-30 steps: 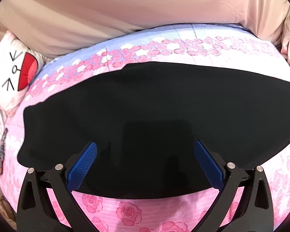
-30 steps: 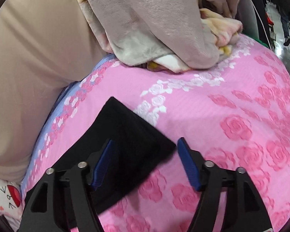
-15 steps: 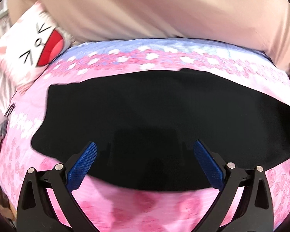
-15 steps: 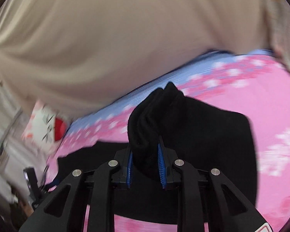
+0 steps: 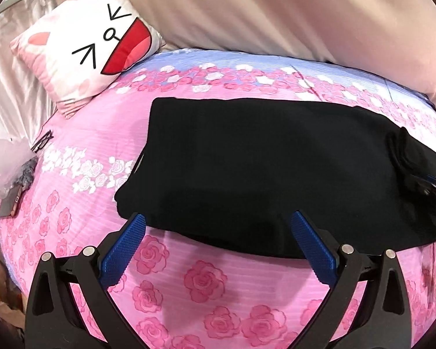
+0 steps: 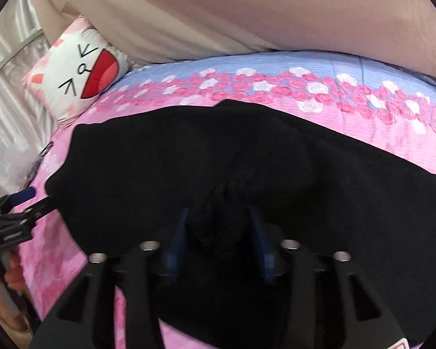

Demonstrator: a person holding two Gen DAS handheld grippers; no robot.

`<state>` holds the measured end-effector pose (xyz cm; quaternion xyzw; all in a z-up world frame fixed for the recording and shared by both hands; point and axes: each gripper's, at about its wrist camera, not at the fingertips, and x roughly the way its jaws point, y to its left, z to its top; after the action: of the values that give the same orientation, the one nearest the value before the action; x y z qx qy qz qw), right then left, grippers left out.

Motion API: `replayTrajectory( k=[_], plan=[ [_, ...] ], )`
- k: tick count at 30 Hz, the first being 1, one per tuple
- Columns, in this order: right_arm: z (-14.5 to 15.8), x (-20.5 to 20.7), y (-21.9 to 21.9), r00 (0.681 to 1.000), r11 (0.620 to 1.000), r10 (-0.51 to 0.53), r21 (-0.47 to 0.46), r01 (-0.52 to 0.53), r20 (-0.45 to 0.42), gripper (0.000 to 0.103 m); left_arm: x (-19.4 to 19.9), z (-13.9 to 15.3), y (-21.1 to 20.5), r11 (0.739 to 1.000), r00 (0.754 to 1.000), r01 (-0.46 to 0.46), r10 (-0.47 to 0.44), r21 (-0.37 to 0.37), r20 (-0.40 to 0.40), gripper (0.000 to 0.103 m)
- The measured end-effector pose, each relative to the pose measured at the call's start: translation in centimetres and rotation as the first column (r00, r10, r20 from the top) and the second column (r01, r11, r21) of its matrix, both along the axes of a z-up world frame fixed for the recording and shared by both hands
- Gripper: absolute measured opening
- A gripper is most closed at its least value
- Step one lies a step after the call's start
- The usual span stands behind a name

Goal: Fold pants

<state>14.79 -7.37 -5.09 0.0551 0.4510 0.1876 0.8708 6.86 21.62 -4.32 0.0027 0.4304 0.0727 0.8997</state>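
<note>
A pink rose-print bedspread (image 5: 206,288) with a blue band along its far edge covers the bed, and the black pants (image 5: 264,171) lie across its middle, folded over on themselves. Behind rises a beige curtain (image 5: 276,11), with a cat-face pillow (image 5: 87,46) at the far left corner.

Only the left wrist view shows the small clutter at the bed's left edge: a dark flat device (image 5: 10,205) and crumpled clear plastic (image 5: 3,163). The left gripper (image 5: 218,232) hangs at the pants' near edge, fingers spread wide, nothing between them.

Only the right wrist view shows the right gripper (image 6: 218,226), blurred: its jaws have just been opening, with a bunched fold of the pants between them; whether the pads press on it is unclear.
</note>
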Motion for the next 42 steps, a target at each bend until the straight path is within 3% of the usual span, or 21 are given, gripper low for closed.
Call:
replayTrajectory(
  k=[5, 10, 14, 16, 18, 19, 22, 25, 27, 28, 29, 31, 32, 34, 38, 41, 42],
  plan=[
    [1.4, -2.7, 0.5, 0.997, 0.985, -0.023, -0.170, 0.034, 0.069, 0.054, 0.3, 0.0, -0.9, 0.999, 0.999, 0.032, -0.032, -0.022, 0.014, 0.098],
    [1.3, -3.4, 0.7, 0.996, 0.965, -0.030, -0.256, 0.052, 0.088, 0.055, 1.6, 0.1, -3.8, 0.995, 0.995, 0.099, -0.098, -0.030, 0.012, 0.098],
    [0.3, -2.9, 3.9, 0.991, 0.904, 0.032, -0.427, 0.026, 0.128, 0.055, 2.7, -0.3, -6.1, 0.993, 0.994, 0.113, -0.113, 0.028, 0.010, 0.098],
    [-0.9, -2.1, 5.0, 0.990, 0.884, 0.050, -0.468, 0.016, 0.129, 0.044, 3.0, -0.5, -6.5, 0.993, 0.994, 0.109, -0.110, 0.046, 0.002, 0.098],
    [-1.1, -1.2, 4.8, 0.992, 0.903, 0.014, -0.428, 0.041, 0.125, 0.017, 3.3, -0.9, -6.4, 0.994, 0.995, 0.097, -0.096, 0.056, -0.013, 0.098],
    [-0.4, -1.3, 4.7, 0.991, 0.912, 0.001, -0.407, 0.053, 0.131, 0.016, 3.3, -1.0, -6.2, 0.994, 0.996, 0.092, -0.091, 0.059, -0.018, 0.098],
    [1.0, -2.1, 5.2, 0.989, 0.927, 0.021, -0.374, 0.036, 0.148, 0.016, 3.2, -1.3, -5.3, 0.996, 0.997, 0.072, -0.071, 0.058, -0.027, 0.098],
    [-1.4, -1.6, 5.4, 0.996, 0.928, 0.047, -0.372, -0.014, 0.080, 0.023, 3.3, -1.6, -4.8, 0.997, 0.998, 0.058, -0.056, 0.052, -0.039, 0.098],
    [-1.2, -2.3, 5.0, 0.992, 0.936, 0.044, -0.352, -0.001, 0.115, 0.028, 3.5, -1.9, -4.9, 0.997, 0.997, 0.057, -0.055, 0.056, -0.049, 0.098],
    [-0.7, -2.6, 4.6, 0.995, 0.947, 0.042, -0.321, -0.010, 0.094, 0.032, 3.5, -2.0, -4.9, 0.996, 0.997, 0.055, -0.052, 0.064, -0.056, 0.098],
    [0.4, -3.1, 3.6, 0.996, 0.974, 0.050, -0.226, -0.032, 0.070, 0.039, 3.5, -2.0, -4.9, 0.996, 0.997, 0.054, -0.050, 0.066, -0.058, 0.098],
    [2.1, -4.1, 1.8, 0.996, 0.994, 0.046, -0.103, -0.038, 0.077, 0.040, 3.2, -2.0, -4.7, 0.997, 0.997, 0.055, -0.051, 0.063, -0.061, 0.098],
    [3.5, -4.6, -0.5, 0.995, 0.998, -0.008, -0.057, 0.014, 0.097, 0.040, 3.1, -2.0, -4.6, 0.997, 0.997, 0.057, -0.053, 0.060, -0.059, 0.098],
    [4.8, -4.8, -3.7, 0.986, 0.992, -0.107, -0.059, 0.115, 0.131, 0.040, 2.8, -1.6, -4.5, 0.997, 0.997, 0.056, -0.053, 0.057, -0.052, 0.098],
    [5.0, -5.3, -13.1, 0.919, 0.915, -0.370, -0.117, 0.385, 0.135, 0.039, 2.9, 0.0, -5.8, 0.996, 0.996, 0.089, -0.089, 0.021, -0.014, 0.098],
    [3.1, -6.1, -17.0, 0.904, 0.897, -0.422, -0.109, 0.428, 0.069, 0.017, 3.6, 1.4, -8.8, 0.986, 0.986, 0.166, -0.165, -0.024, 0.019, 0.098],
    [2.3, -6.2, -17.6, 0.907, 0.902, -0.420, -0.095, 0.422, 0.042, 0.016, 3.9, 1.7, -10.1, 0.981, 0.981, 0.192, -0.191, -0.039, 0.022, 0.098]
  ],
)
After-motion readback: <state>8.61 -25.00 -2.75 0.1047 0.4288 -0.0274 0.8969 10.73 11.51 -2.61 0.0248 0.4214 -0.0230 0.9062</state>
